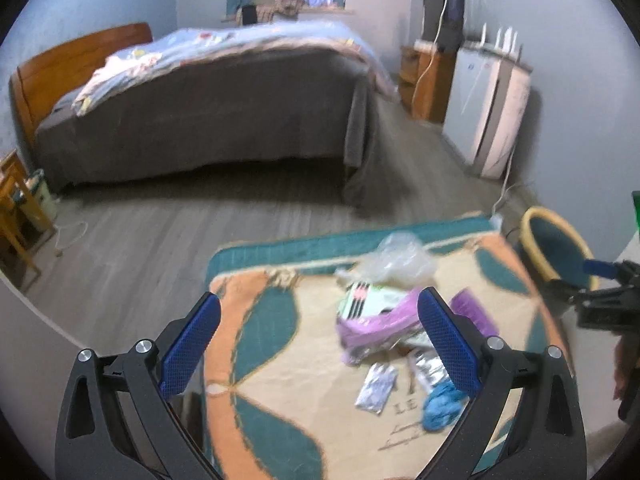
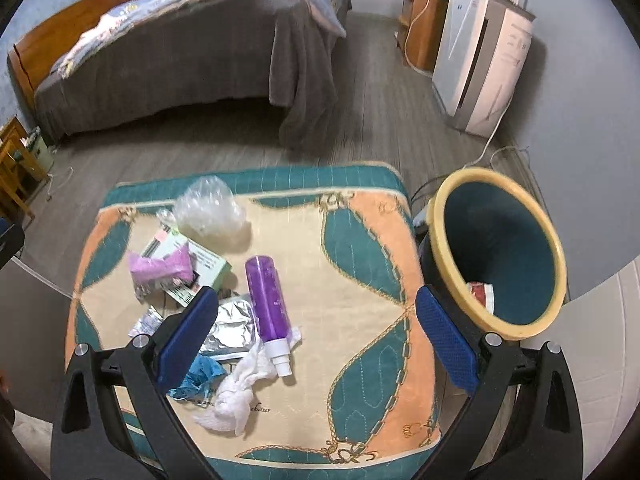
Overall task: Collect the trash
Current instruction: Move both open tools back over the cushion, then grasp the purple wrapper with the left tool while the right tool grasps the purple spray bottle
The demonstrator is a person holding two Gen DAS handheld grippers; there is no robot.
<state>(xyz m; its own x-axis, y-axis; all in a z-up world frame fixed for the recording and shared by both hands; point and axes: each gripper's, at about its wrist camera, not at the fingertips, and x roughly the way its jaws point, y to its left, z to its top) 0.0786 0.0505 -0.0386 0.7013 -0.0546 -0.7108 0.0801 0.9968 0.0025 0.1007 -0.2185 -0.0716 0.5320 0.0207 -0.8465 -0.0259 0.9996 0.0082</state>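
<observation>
Bedroom floor surrounds a patterned cushion [image 2: 360, 240] strewn with trash; a bin [image 2: 440, 208] stands right of it. Both the left gripper [image 1: 320, 344] and right gripper [image 2: 316, 336] hover spread apart and empty, so I judge the picking barely begun. Next, likely close on the purple bottle [image 2: 266, 292] nearby.

R claw [image 2: 316, 334] open, purple bottle [image 2: 267, 292] on mat [image 2: 360, 240], bin [image 2: 496, 256] beside

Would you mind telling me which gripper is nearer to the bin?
Right. The right gripper hangs open with its outer finger just beside the bin; the left gripper, also open, is farther off, above the trash on the cushion.
</observation>
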